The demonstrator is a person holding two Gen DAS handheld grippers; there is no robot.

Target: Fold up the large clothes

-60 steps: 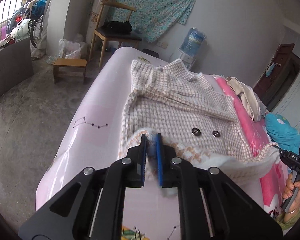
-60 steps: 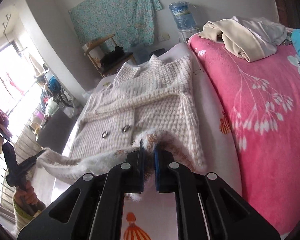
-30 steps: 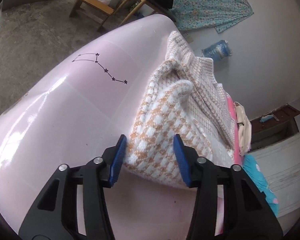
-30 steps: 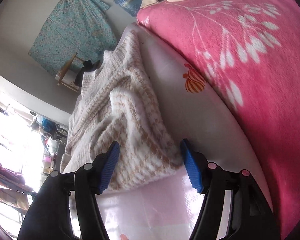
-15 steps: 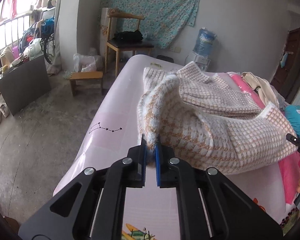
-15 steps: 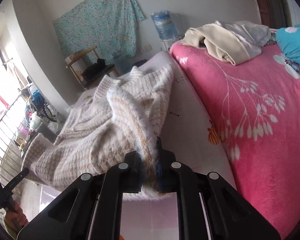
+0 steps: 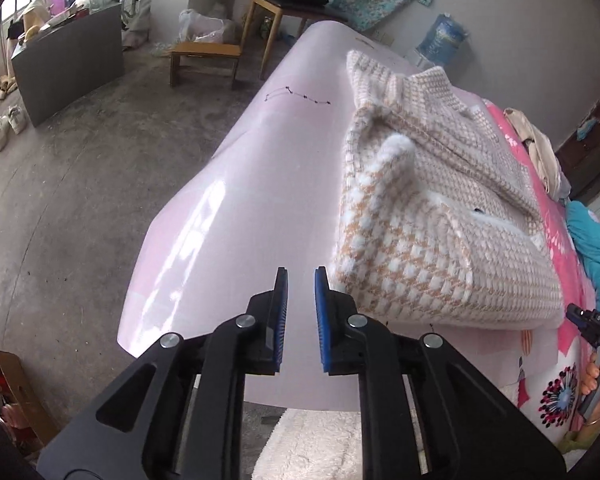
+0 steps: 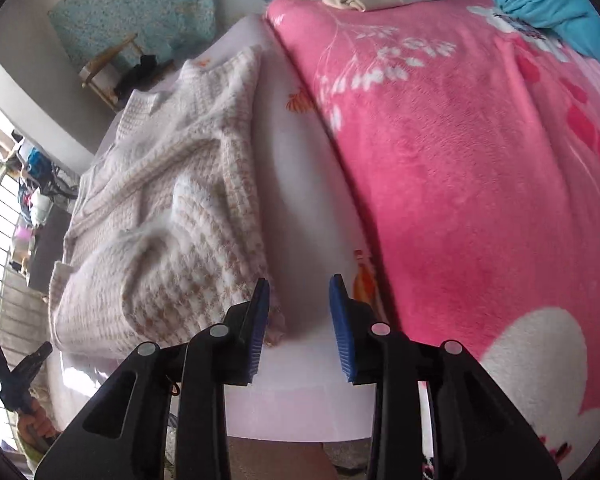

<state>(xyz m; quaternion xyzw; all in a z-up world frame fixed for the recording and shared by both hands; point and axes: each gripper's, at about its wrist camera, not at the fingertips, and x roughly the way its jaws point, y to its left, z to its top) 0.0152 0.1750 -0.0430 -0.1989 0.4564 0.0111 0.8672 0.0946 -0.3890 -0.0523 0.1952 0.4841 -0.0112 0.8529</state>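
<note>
Coat: checked cream knit, folded, lying on pale bed at centre right of left view. Pink blanket: fills right of right view. Left claw: lower centre, slightly parted after opening, empty. Right claw: spread wider after opening, empty, beside coat's edge.

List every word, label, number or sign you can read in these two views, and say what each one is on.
"DAS": white letters on the black body of the right gripper, at the right edge of the left wrist view; they may be cut off.
Water jug against the wall: any label is too blurred to read.
Pale pink sheet: only a printed constellation drawing, no words.
Nothing else in either view carries legible text.
</note>
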